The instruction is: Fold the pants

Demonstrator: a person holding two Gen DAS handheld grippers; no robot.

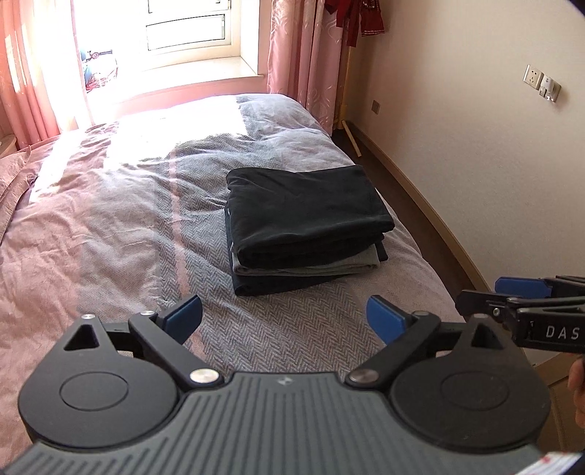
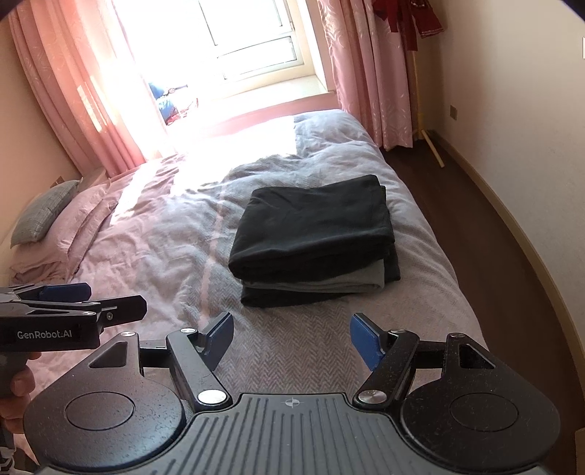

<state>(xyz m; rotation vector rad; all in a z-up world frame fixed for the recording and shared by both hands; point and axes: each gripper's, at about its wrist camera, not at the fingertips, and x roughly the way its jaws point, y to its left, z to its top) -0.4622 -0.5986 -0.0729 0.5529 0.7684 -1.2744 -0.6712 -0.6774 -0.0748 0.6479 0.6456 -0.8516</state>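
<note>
Folded pants (image 1: 307, 208) top the stack on the bed (image 1: 109, 219), far right. Your left hand-held gripper (image 1: 285, 316) and right hand-held gripper (image 2: 291, 338) hang spread, empty. Snagging an edge could undo folds.

Sunlight is washing out the window (image 1: 190, 29) and the far end of the bed (image 2: 175, 171), hiding the bedding there. Objects on the sill (image 1: 98, 69) are showing too small and glared to identify. The red clothing (image 2: 409, 18) is being cut off by the top edge, and the right gripper (image 1: 482, 292) is running off the left wrist view's right edge.
</note>
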